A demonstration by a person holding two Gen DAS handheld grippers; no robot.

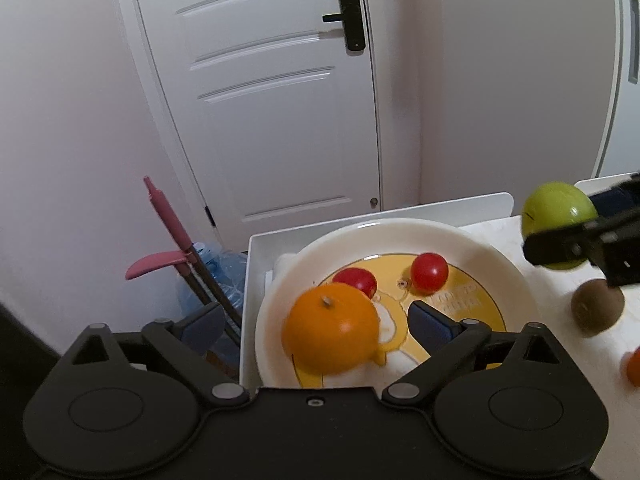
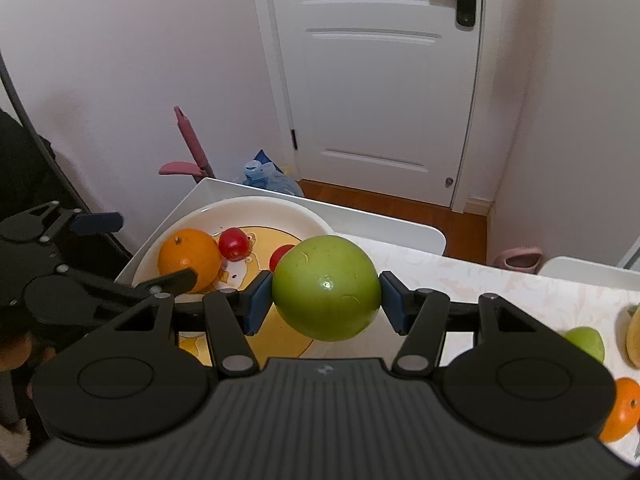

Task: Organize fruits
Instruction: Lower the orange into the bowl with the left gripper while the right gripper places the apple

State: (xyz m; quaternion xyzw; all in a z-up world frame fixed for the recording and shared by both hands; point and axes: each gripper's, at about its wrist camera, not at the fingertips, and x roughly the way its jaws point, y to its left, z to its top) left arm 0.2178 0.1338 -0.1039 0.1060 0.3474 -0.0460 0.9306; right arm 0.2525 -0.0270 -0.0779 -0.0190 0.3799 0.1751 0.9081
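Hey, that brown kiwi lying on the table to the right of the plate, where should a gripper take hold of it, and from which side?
Grip the kiwi across its short middle, coming from above. It is a small egg shape lying free on the table, so its sides look open to both fingers. The right gripper, holding the green apple, hangs just above it, so clear that first.

An orange (image 1: 331, 328) and 2 red tomatoes (image 1: 429, 272) sit in the white plate (image 1: 472, 248); a green apple (image 2: 326, 288) is held above its rim; a brown kiwi (image 1: 597, 311) lies on the desk (image 2: 500, 284).
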